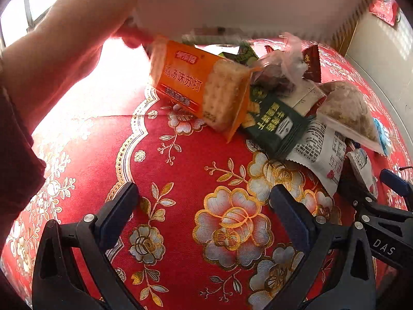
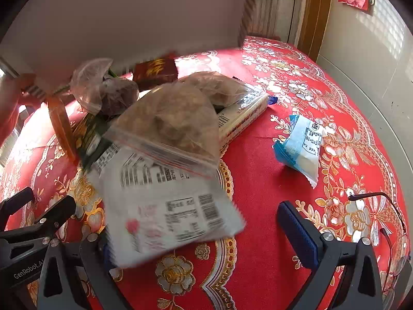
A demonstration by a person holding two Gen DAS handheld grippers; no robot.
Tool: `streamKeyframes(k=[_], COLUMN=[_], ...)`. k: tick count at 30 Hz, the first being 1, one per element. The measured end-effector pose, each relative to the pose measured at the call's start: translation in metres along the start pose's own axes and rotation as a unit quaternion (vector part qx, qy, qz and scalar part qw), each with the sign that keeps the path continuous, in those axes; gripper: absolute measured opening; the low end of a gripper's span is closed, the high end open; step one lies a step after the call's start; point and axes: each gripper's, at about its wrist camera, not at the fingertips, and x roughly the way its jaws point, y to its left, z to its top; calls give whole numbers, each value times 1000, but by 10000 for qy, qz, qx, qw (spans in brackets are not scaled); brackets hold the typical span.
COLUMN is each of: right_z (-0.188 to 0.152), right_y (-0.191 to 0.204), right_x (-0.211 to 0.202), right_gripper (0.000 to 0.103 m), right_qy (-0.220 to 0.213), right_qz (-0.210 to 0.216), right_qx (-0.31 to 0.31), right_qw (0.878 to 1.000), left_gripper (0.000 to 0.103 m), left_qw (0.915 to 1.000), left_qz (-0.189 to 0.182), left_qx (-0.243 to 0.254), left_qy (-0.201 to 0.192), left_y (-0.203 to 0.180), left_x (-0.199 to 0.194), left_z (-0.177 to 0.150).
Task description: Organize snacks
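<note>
A pile of snacks lies on the red floral tablecloth (image 1: 185, 170). An orange cracker pack (image 1: 201, 87) is tilted at the pile's left edge, under a tipped white box (image 1: 232, 2) that a bare hand (image 1: 85, 41) holds. Beside it lie a dark green pack (image 1: 276, 121), a white pack (image 1: 320, 152) and clear bags (image 2: 170, 121). My left gripper (image 1: 204, 201) is open and empty above the cloth. My right gripper (image 2: 193, 227) is open; the blurred white pack (image 2: 170, 206) lies between its fingers, over the left one. A blue-white pack (image 2: 302, 144) lies apart on the right.
A dark red pack (image 2: 157, 71) and a long boxed pack (image 2: 240, 111) lie at the pile's back. Eyeglasses (image 2: 382, 214) rest on the cloth at the right. A wall and a door frame stand behind the table. The right gripper shows in the left wrist view (image 1: 382, 206).
</note>
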Motion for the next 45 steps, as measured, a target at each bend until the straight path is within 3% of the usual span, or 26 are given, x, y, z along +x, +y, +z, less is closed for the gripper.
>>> streamKeyframes(k=[45], right_z=[0], right_y=[-1], right_x=[2], right_gripper=[103], right_qy=[-4], right_qz=[-5], right_qx=[-1], right_qw=[10000], left_gripper=[103], left_qw=[10000], left_qz=[2], left_qx=[1], left_qy=[6], left_y=[-2], left_x=[-1], left_z=[1])
